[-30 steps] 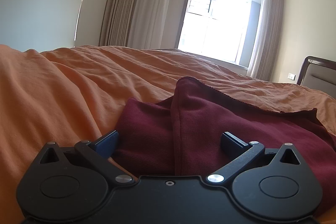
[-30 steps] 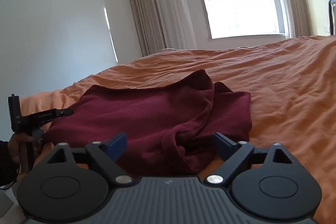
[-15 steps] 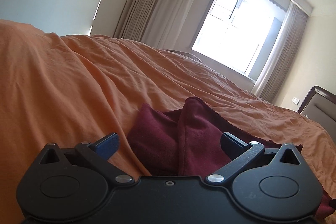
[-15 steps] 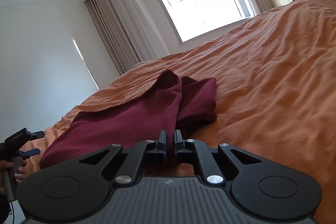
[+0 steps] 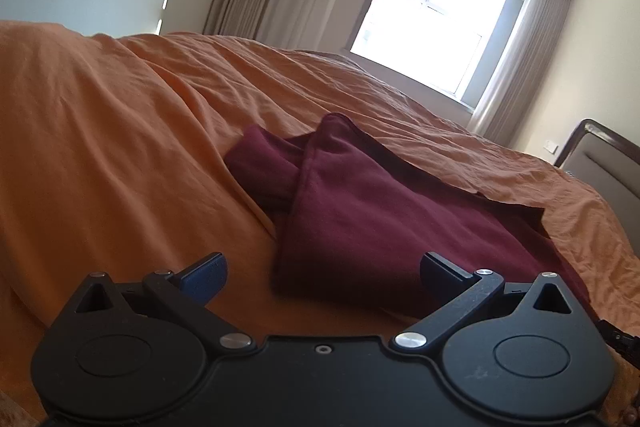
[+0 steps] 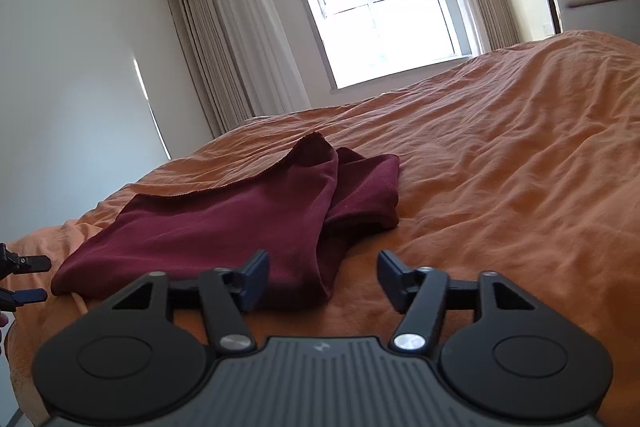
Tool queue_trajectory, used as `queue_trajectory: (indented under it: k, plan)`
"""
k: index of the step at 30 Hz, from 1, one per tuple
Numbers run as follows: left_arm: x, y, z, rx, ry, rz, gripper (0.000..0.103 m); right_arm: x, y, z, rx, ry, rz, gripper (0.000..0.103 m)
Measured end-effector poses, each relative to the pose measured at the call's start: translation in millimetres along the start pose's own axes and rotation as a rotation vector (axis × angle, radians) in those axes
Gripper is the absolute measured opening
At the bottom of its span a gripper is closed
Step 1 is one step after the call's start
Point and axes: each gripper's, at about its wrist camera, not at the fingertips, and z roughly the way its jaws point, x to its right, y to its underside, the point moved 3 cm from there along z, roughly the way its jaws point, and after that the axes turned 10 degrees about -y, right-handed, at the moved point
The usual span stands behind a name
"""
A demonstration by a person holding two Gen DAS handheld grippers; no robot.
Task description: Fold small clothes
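Both grippers, left [image 5: 322,269] and right [image 6: 322,277], gape empty | maroon cloth [image 6: 224,223] near edge hidden behind fingers

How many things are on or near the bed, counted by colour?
Maroon: 1, the folded garment
Orange: 1, the bedspread
Black: 2, the left gripper and the right gripper, both open and empty
Total: 4
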Motion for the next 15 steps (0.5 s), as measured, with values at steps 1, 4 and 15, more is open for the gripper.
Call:
queue_trajectory:
  k: [1, 4, 15]
  plan:
    - [1.5, 2.4, -1.2, -0.006, 0.023, -0.012, 0.102, -2.5, 0.2, -1.0, 0.009, 0.011, -0.013, 0.089]
    - [9.9, 8.6, -2.4, -0.014, 0.111, -0.046, 0.102, -9.0, -0.4, -2.8, 0.042, 0.028, -0.046, 0.101]
    - [30.3, 13.1, 27.8, -0.065, 0.209, -0.229, 0.102, -32.6, -1.0, 19.5, 0.011, 0.044, -0.135, 0.103]
